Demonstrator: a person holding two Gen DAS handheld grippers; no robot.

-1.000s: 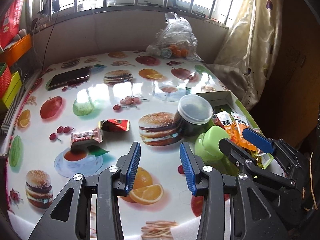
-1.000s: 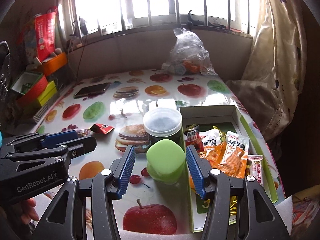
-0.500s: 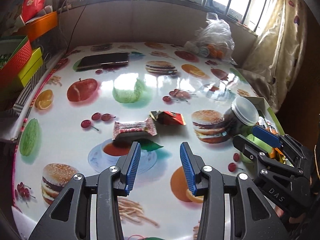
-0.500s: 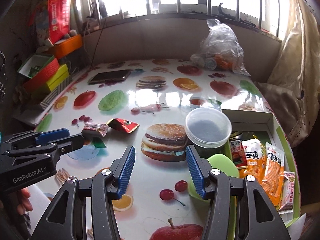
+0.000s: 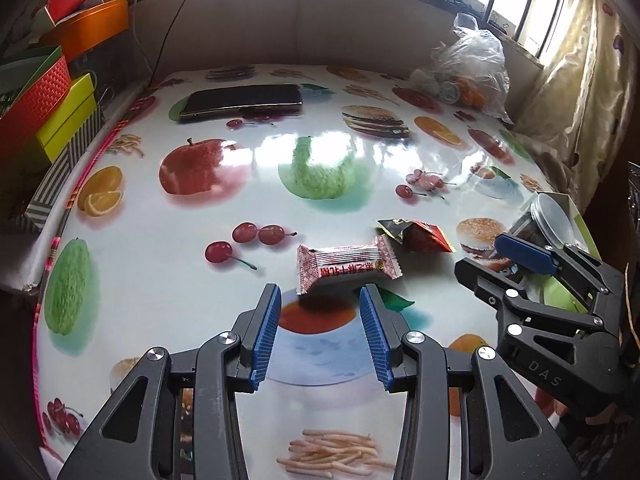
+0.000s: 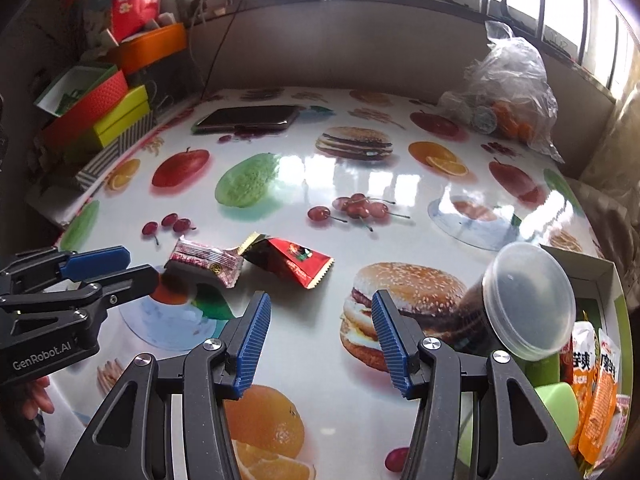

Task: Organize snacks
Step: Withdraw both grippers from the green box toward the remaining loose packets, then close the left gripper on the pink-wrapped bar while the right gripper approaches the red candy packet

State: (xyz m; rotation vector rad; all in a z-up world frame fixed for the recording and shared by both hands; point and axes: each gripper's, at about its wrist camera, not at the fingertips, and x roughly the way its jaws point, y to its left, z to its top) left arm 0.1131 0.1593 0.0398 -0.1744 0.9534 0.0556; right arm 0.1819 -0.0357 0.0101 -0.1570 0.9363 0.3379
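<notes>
left tongs (image 5: 320, 304) agape — pink snack (image 5: 347, 263) just ahead

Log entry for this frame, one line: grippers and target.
left gripper: open, just short of pink-white snack packet | right gripper: open, empty, over table | red packet loose | tray part-filled

My left gripper (image 5: 320, 300) is held low and level, its blue ribbed pads (image 5: 266, 336) spread wide with nothing between them. My right gripper (image 6: 318, 304) sits just beside it on the right, angled slightly inward, jaws equally wide and empty. Fingers of my left hand (image 6: 34, 396) wrap its handle.
</notes>
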